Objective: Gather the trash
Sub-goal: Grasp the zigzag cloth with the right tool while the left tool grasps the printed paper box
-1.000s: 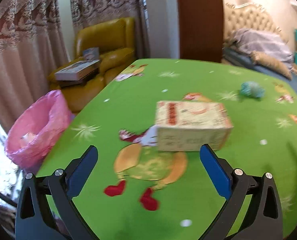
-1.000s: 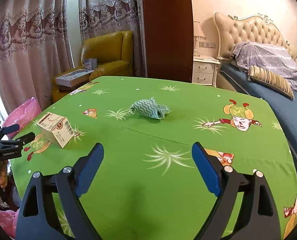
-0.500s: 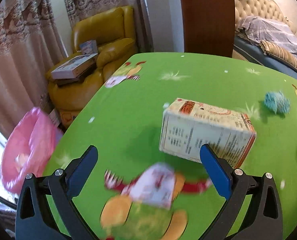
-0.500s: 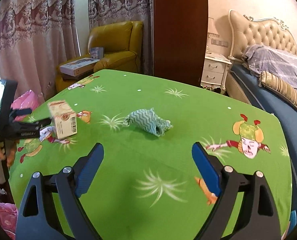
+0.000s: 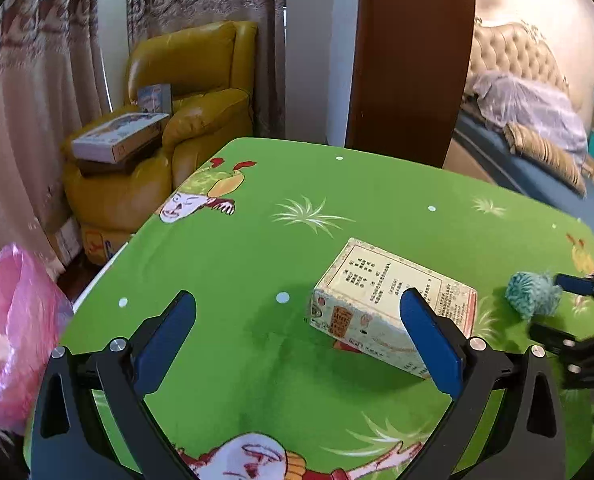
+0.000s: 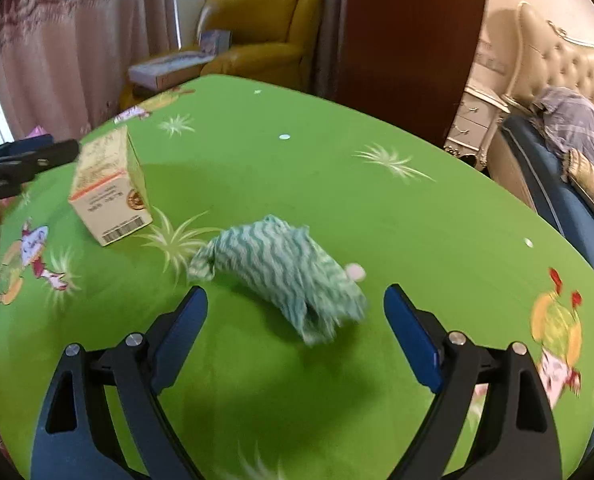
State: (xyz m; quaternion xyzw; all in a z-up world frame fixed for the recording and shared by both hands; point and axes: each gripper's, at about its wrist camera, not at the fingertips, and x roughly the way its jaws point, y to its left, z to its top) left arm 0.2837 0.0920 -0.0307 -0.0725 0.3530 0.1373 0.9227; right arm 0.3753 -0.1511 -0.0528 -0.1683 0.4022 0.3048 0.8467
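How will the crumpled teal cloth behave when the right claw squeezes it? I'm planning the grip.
The cloth looks soft and floppy: it lies in loose folds, so it will probably squash rather than resist. It seems light for its bulk. Its corners would likely dangle once lifted, and its flat, slumped shape makes rolling unlikely. The right claw stands open before it.

- You have a carton (image 5: pixel 381 304) with printed columns of characters, too small to read.
- Its end face (image 6: pixel 121 232) carries a barcode, digits illegible.
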